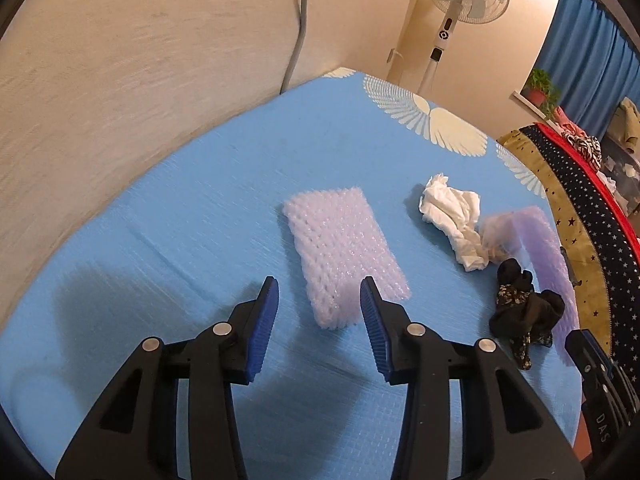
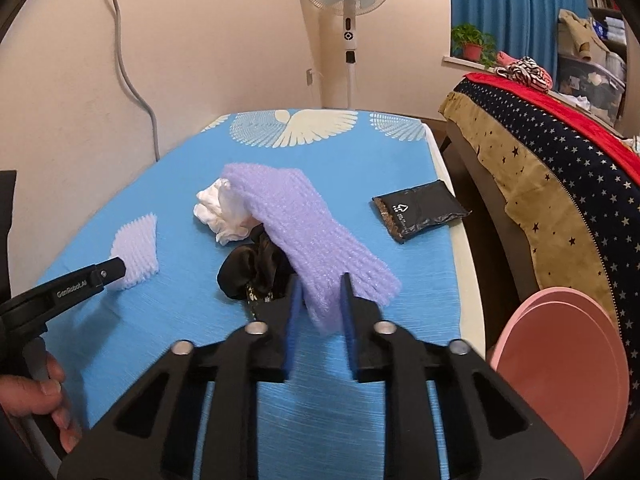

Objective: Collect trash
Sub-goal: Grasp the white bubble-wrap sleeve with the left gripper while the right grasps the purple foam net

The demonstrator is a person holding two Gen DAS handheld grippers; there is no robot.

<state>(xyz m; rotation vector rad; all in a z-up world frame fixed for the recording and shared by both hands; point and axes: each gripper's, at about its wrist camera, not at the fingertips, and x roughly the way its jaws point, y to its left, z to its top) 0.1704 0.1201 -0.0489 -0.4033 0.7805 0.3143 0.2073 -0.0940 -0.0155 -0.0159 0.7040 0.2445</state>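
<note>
Pinching one end of the purple foam net (image 2: 304, 232), right tongs (image 2: 320, 292) grip; left tongs (image 1: 320, 296) gape over another.

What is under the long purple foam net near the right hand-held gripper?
The foam net drapes over crumpled white tissue and a black cloth; both poke out, the rest stays hidden.

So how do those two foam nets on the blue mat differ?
The left net lies flat and alone between the open left claw; the right net is longer, draped over the tissue and black cloth, pinched by the right claw. Both are pale lilac mesh.
</note>
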